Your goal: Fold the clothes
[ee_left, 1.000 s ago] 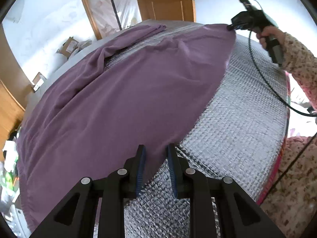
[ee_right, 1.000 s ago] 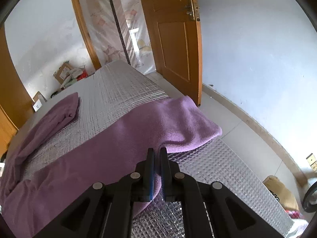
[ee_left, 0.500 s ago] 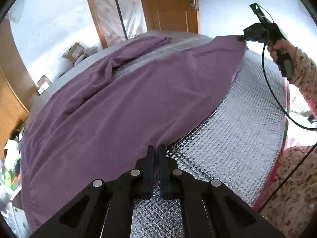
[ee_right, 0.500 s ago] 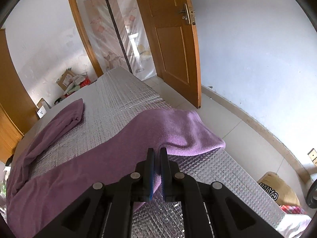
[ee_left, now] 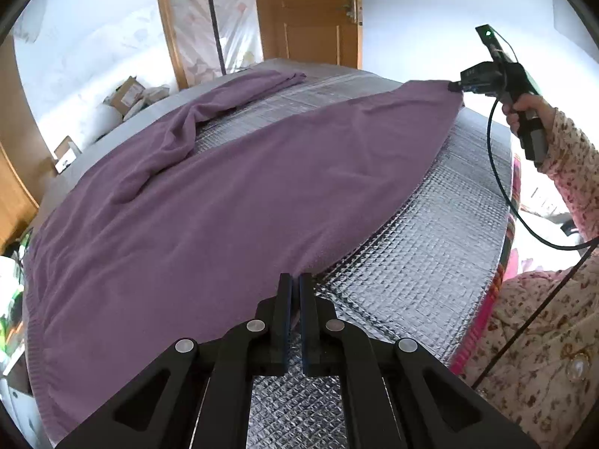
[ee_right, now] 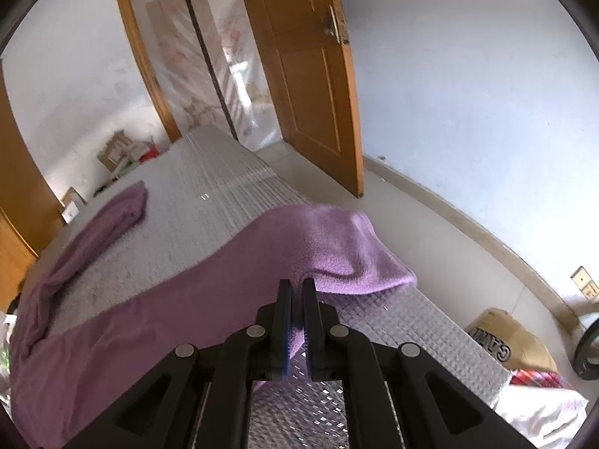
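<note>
Both grippers' fingers pinched the purple garment (ee_left: 232, 202); only the left view showed the right gripper (ee_left: 455, 86) at upper right.

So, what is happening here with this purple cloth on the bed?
A person is folding a large purple garment spread on a bed with a silver quilted cover. The left gripper is shut on the garment's near edge. The right gripper, held in the person's hand, is shut on the edge at the other end, and the fabric there is raised a little above the cover. One sleeve lies loose toward the far side. No fold is made yet.
</note>
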A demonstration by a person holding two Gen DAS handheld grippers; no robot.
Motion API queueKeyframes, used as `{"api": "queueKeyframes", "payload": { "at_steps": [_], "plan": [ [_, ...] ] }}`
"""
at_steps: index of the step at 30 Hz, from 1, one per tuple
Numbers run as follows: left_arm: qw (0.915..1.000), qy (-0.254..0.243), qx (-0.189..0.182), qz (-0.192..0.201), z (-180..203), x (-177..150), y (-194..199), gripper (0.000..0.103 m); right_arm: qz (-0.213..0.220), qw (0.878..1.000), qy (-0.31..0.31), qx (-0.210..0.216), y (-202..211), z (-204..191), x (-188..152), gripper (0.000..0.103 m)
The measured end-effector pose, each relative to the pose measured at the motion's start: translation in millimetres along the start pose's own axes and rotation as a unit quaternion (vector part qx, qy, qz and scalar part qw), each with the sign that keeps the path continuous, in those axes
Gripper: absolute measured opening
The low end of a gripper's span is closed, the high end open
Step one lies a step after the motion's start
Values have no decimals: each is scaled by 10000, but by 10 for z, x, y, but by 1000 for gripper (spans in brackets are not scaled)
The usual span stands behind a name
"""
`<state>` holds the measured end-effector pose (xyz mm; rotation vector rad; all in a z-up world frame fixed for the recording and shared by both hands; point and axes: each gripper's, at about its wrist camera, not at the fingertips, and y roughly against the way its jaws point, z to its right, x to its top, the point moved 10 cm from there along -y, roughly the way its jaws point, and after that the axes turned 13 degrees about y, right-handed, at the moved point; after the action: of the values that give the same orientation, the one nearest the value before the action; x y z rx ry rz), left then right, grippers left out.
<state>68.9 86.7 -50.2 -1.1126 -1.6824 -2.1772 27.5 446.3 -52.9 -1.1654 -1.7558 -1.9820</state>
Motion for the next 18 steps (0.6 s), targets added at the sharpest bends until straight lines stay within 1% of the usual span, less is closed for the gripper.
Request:
{"api": "queueKeyframes", "payload": {
  "at_steps": [5, 9, 13, 15, 18],
  "plan": [
    [10000, 22, -78, -47, 42, -79, 25, 3, -57, 10000, -19, -71, -12, 57, -95, 6],
    [9999, 43, -108, -109, 42, -139, 28, 3, 0, 9999, -74, -75, 45, 100, -143, 6],
    [9998, 23, -118, -185, 52, -170, -5, 3, -224, 9996, -29, -182, -65, 145, -271, 6],
    [9997, -12, -119, -191, 56, -179, -1, 3, -243, 9995, -92, -171, -96, 177, -314, 7],
    [9996, 12, -153, -230, 33, -189, -9, 3, -238, 9989, -84, -398, -80, 270, -307, 8]
  ]
}}
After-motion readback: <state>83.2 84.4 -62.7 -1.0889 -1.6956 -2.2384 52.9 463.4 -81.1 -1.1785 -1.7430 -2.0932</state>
